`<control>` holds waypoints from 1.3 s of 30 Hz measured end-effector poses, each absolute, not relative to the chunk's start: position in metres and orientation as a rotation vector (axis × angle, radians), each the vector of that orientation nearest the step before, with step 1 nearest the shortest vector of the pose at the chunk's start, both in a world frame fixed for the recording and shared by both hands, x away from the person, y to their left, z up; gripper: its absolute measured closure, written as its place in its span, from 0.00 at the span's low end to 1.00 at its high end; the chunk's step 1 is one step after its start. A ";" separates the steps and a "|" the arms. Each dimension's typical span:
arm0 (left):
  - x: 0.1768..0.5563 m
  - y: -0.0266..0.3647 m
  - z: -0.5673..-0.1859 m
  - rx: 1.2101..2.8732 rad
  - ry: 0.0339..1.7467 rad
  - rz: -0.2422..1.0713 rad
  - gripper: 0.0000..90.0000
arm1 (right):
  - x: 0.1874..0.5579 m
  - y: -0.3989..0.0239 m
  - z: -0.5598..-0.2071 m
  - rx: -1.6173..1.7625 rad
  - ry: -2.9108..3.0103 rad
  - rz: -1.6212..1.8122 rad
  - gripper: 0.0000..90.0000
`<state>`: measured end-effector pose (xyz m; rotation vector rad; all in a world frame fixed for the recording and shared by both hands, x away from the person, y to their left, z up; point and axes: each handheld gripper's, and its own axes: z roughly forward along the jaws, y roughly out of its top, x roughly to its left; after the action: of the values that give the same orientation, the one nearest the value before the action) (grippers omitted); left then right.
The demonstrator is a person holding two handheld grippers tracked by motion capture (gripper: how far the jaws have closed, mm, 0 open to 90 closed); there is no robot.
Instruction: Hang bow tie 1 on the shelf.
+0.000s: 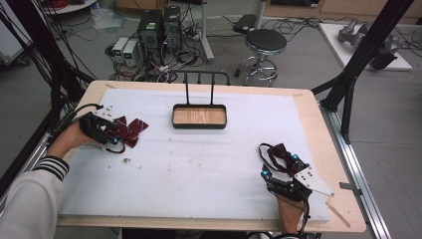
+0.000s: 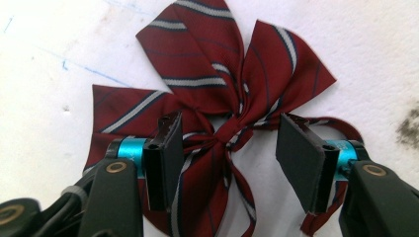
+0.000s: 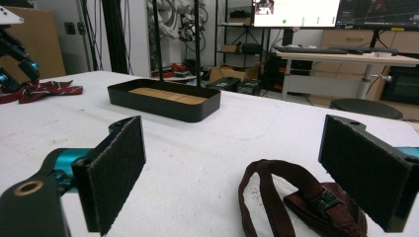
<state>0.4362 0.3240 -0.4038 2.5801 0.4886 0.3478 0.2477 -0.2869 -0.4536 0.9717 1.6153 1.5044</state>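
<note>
A dark red bow tie with grey and navy stripes (image 2: 207, 74) lies flat on the white mat at the left (image 1: 133, 128). My left gripper (image 2: 230, 126) points down at it, one jaw on each side of its knot with a gap to both pads, so it is open (image 1: 112, 137). A second dark red tie with a strap and buckle (image 3: 296, 197) lies at the right front (image 1: 278, 153). My right gripper (image 3: 236, 133) stands wide open just short of it, low over the mat (image 1: 279, 166). Nothing is held.
A black tray with a wooden floor (image 1: 199, 126) sits at the middle back of the mat, with a black hook stand (image 1: 199, 74) behind it. In the right gripper view the tray (image 3: 163, 106) is ahead at the left. Stool, computers and cables stand beyond the table.
</note>
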 end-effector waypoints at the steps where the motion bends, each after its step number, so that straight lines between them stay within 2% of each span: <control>1: 0.436 0.324 -0.404 2.601 0.481 0.358 0.50 | 0.248 -0.287 -0.454 0.972 1.616 1.505 0.11; 14: 0.441 0.318 -0.409 2.661 0.451 0.373 0.54 | 0.248 -0.287 -0.454 0.971 1.611 1.511 0.11; 27: 0.443 0.318 -0.413 2.672 0.443 0.324 0.71 | 0.247 -0.288 -0.454 0.977 1.604 1.521 0.11; 39: 0.442 0.316 -0.414 2.656 0.520 0.294 0.81 | 0.247 -0.288 -0.454 0.983 1.603 1.520 0.11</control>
<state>0.4421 0.3161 -0.4139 2.6565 0.5196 0.2943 0.2472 -0.2880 -0.4538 0.9829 1.6031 1.5200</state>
